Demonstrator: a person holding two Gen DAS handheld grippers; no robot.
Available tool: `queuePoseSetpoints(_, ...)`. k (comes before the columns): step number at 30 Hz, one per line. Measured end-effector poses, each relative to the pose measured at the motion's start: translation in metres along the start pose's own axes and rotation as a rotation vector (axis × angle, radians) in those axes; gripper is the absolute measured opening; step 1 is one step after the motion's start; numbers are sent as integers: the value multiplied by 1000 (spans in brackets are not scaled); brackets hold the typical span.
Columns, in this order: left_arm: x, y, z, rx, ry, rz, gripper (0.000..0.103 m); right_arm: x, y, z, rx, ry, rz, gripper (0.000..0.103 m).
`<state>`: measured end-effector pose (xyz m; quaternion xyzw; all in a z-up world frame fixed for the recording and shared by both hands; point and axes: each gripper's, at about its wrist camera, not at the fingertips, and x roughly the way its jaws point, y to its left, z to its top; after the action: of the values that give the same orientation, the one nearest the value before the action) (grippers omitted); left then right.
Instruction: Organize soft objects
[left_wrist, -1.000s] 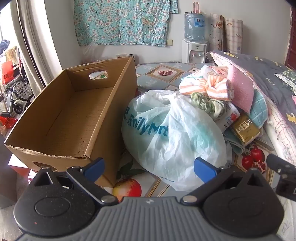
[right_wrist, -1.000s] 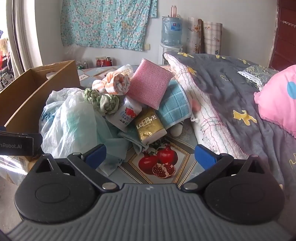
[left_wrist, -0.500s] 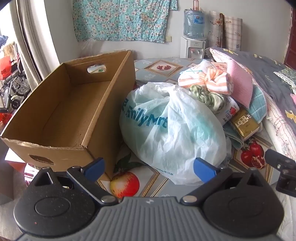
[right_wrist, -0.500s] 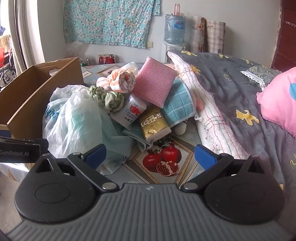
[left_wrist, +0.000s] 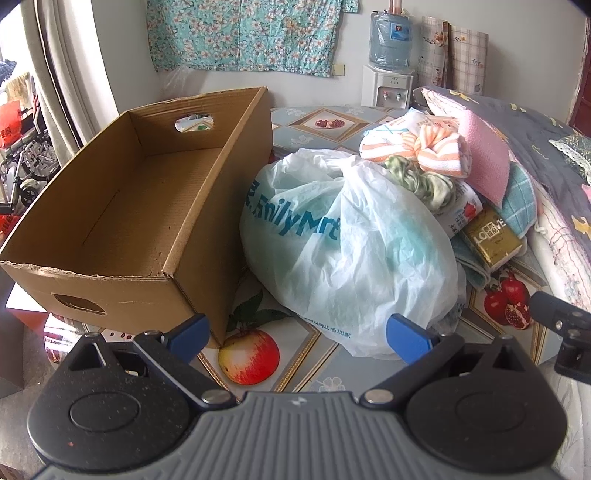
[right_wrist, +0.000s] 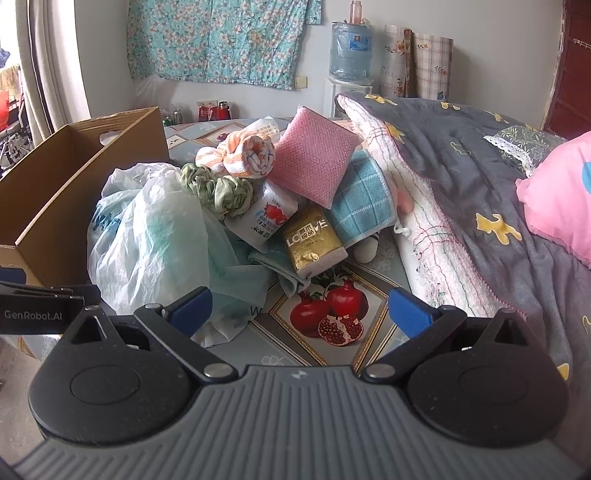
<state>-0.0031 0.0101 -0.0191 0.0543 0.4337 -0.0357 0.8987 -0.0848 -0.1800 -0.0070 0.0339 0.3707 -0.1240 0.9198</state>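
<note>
Left gripper (left_wrist: 299, 338): blue fingertips spread wide, nothing held, hovering over the near edge of the table (left_wrist: 325, 369), which is covered in a glossy fruit-print cloth. Right gripper (right_wrist: 300, 312): also spread wide, nothing held, above the pomegranate print.

A cardboard box (left_wrist: 136, 206) is seen at left: corrugated, rectangular, open top, oval handle cutouts in the end walls, torn near rim. Nothing is visible inside.

Just right of the box, touching its side wall, a plastic bag (left_wrist: 343, 251) is seen: thin, crinkled, translucent white with teal lettering, bulging and rounded, knotted at top.

The soft items are piled on the table right of and behind the bag, between it and the bedding:
- striped cloth (right_wrist: 251, 155), orange/white terry, rolled, on top of the pile
- green scrunchie (right_wrist: 218, 190), ruffled fabric, draped at the bag's top
- pink pad (right_wrist: 314, 162), square, mesh-textured, tilted on edge
- teal towel (right_wrist: 360, 201), checked weave, under the pink pad
- white pack (right_wrist: 264, 218) with strawberry print, soft-sided
- gold pack (right_wrist: 314, 242), shiny foil, blocky, leaning at the near side of the pile

At far right a grey quilt (right_wrist: 461, 155) with yellow shapes is draped over the table edge; a pink pillow (right_wrist: 557, 199) lies on it.
</note>
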Motion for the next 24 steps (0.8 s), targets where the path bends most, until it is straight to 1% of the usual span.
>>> queuePoseSetpoints(7, -2, -1, -1, -4, 16, 10, 102, 1, -2, 2, 12, 5, 8, 102)
queuePoseSetpoints(18, -9, -2, 5, -5, -1, 19, 102, 0, -1, 6, 22, -1, 28, 102)
queuePoseSetpoints(24, -7, -3, 5, -8, 9, 22, 102, 1, -1, 7, 20, 1, 35, 102)
